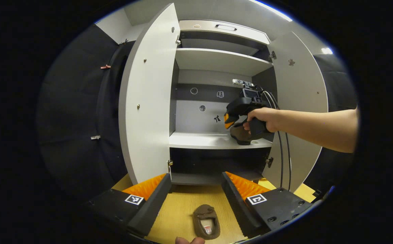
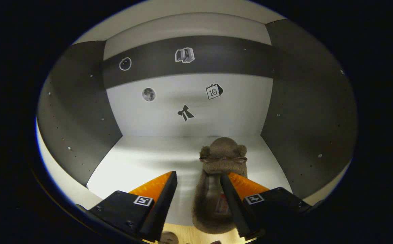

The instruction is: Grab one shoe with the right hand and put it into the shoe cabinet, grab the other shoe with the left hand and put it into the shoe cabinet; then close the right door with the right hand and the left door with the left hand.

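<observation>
A brown fuzzy slipper lies on the cabinet's middle shelf, toe toward the back wall. My right gripper stands open over its heel end, the right finger lying across the slipper. From the left gripper view, a hand holds the right gripper at that shelf, above the slipper. The second brown slipper lies on the wooden floor in front of the cabinet. My left gripper is open above it, without touching it.
Both cabinet doors stand wide open, the left door and the right door. An upper shelf and a dark bottom compartment frame the middle shelf. Cables hang from the right gripper. Black cloth walls flank the cabinet.
</observation>
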Tool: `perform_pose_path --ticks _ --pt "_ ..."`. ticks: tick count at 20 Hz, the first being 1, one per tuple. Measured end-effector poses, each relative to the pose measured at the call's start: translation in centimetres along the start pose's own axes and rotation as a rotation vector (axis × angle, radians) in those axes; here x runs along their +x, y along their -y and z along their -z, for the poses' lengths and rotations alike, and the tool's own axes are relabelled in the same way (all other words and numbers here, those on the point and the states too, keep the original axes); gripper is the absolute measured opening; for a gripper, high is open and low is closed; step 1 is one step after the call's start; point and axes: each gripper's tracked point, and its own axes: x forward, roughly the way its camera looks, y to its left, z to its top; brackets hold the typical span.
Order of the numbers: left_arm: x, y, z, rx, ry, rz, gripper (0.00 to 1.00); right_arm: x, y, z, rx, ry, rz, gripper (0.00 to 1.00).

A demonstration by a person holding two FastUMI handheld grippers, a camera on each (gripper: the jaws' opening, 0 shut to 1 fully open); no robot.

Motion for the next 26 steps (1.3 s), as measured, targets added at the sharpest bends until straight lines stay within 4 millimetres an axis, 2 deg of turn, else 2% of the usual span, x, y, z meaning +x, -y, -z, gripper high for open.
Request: perform_pose_path --ticks 1,2,3,7,10,13,16,21,25,26 --pt "0.1 0.1 0.3 0.003 -0.004 0.005 0.95 -1.2 -0.3 -0.4 0.005 0.027 -0.017 0.88" --pt "0.1 0.3 0.5 0.002 -0.009 0.008 0.95 -2.3 -0.4 -0.7 0.013 0.055 -0.028 0.97" --pt "0.2 0.3 0.9 0.0 -0.016 0.013 0.95 -4.1 -0.8 -1.2 0.017 0.091 -0.046 0.99" --pt "0.2 0.1 3.8 0.008 -0.076 0.015 0.95 -11.1 -0.8 -2.6 0.013 0.237 -0.067 0.99" --pt "0.2 0.2 7.1 0.029 -0.141 0.029 0.95 -16.5 -0.2 -3.0 0.026 0.34 -0.074 0.98" --pt "0.4 0.9 11.4 0.061 -0.225 0.075 0.95 -21.3 0.2 -3.0 0.021 0.422 -0.089 0.98" --pt "1.0 0.8 15.8 0.072 -0.321 0.085 0.95 -25.7 1.0 -3.5 0.011 0.505 -0.099 0.98" --pt "3.5 0.8 22.5 0.049 -0.429 0.096 0.94 -30.9 2.0 -3.4 0.015 0.57 -0.103 0.98" --pt "5.8 0.6 27.0 0.08 -0.471 0.085 0.87 -32.2 2.8 -2.2 0.013 0.559 -0.091 1.0" --pt "6.4 0.5 28.1 0.092 -0.484 0.085 0.86 -32.6 3.2 -1.9 0.019 0.559 -0.083 0.98"
